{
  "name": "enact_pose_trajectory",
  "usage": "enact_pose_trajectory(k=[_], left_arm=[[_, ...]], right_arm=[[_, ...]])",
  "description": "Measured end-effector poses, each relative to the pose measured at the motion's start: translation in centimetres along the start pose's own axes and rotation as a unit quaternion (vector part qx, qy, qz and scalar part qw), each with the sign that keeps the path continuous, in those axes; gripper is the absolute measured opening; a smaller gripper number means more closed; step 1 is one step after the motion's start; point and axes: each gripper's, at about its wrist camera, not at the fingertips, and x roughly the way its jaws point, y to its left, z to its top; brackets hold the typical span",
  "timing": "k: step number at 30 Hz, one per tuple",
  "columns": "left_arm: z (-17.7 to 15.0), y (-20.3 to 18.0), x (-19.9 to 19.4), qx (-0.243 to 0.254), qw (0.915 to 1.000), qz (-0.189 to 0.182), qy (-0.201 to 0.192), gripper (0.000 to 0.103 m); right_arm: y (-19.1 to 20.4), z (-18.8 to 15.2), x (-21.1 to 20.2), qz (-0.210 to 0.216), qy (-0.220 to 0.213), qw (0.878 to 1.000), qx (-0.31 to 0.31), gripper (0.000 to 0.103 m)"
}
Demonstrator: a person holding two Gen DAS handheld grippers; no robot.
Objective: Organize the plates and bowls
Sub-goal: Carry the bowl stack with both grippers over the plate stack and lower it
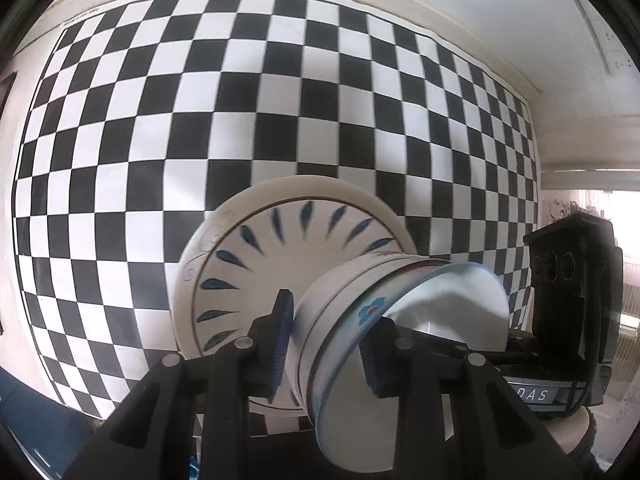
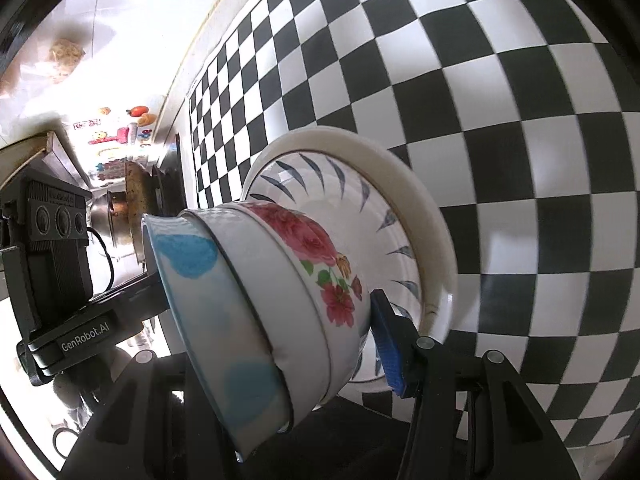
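A: Glazed ceramic everywhere?

B: Yes. A cream plate [image 2: 424, 216] lies under a leaf-patterned plate [image 1: 248, 280] on the checkered table [image 1: 200, 120], topped by stacked bowls [image 2: 280, 300]: heavy, slippery, breakable.

A: Held where?

B: Each hand-held gripper pinches a bowl rim: left hand-held gripper [image 1: 326, 344], right hand-held gripper [image 2: 280, 364].

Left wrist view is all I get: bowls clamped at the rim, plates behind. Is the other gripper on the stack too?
Observer: Yes. The right wrist view shows the right gripper with one blue pad against the outer bowl's wall; its other finger is hidden behind the bowls.
Operator: What does that outer bowl look like?
Observer: It is a rose-patterned bowl, white with red roses and green leaves.
Operator: And my left gripper from that side?
Observer: The left gripper shows its housing there, marked GenRobot.AI, with a finger reaching the rim of the blue-rimmed bowl.
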Motion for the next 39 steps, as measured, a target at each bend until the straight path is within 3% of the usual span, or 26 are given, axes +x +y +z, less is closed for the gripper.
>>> enact_pose_trajectory(k=[21,39], left_arm=[[0.6,2.5,1.5,-0.029,0.9994,0.006,0.016,0.028],[0.2,3.4,1.3,-0.048,0.9988,-0.009,0.009,0.028]], right_arm=[[1.0,1.7,3.7,-0.019,0.031,0.999,-0.013,0.053],[2.1,1.9,4.0,-0.043,0.021,0.999,-0.015,0.053]])
